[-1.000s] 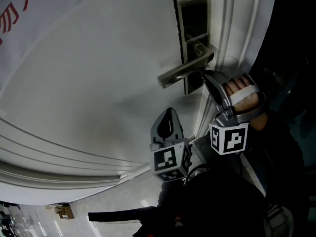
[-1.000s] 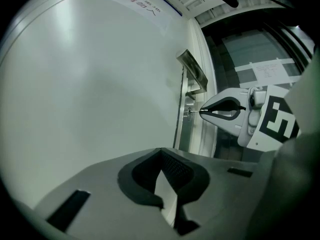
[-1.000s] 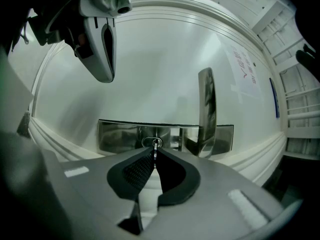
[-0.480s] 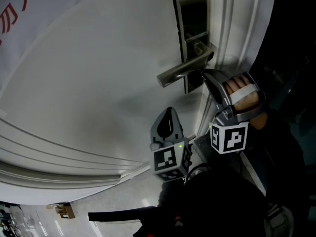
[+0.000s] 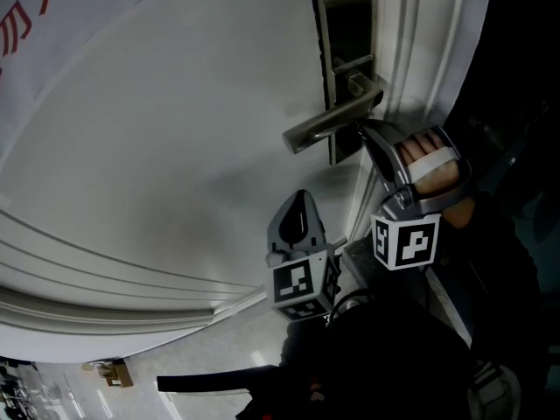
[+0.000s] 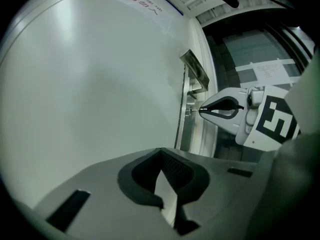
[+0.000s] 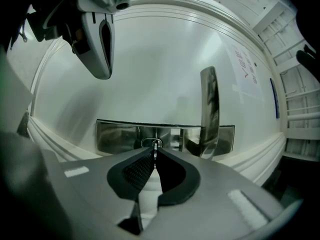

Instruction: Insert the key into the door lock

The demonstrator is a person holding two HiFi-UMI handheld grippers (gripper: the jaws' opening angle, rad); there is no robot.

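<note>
A steel lock plate (image 5: 342, 64) with a lever handle (image 5: 331, 122) sits on the white door (image 5: 175, 147). My right gripper (image 5: 360, 133) is under the handle, shut on a thin key (image 7: 155, 153). The key's tip meets the oval keyhole (image 7: 151, 143) in the lock plate (image 7: 117, 135); its depth is hidden. In the left gripper view the key (image 6: 193, 111) bridges the right gripper (image 6: 220, 109) and the plate. My left gripper (image 5: 300, 199) hangs lower, apart from the lock, shut and empty (image 6: 161, 154).
The lever handle (image 7: 209, 111) stands just right of the keyhole in the right gripper view. The door frame's white mouldings (image 5: 411, 59) run beside the lock plate. A person's hand (image 5: 429, 166) holds the right gripper. Red print (image 5: 17, 16) marks the door's far left.
Nothing has visibly moved; only the head view has shifted a few pixels. Both grippers keep their places.
</note>
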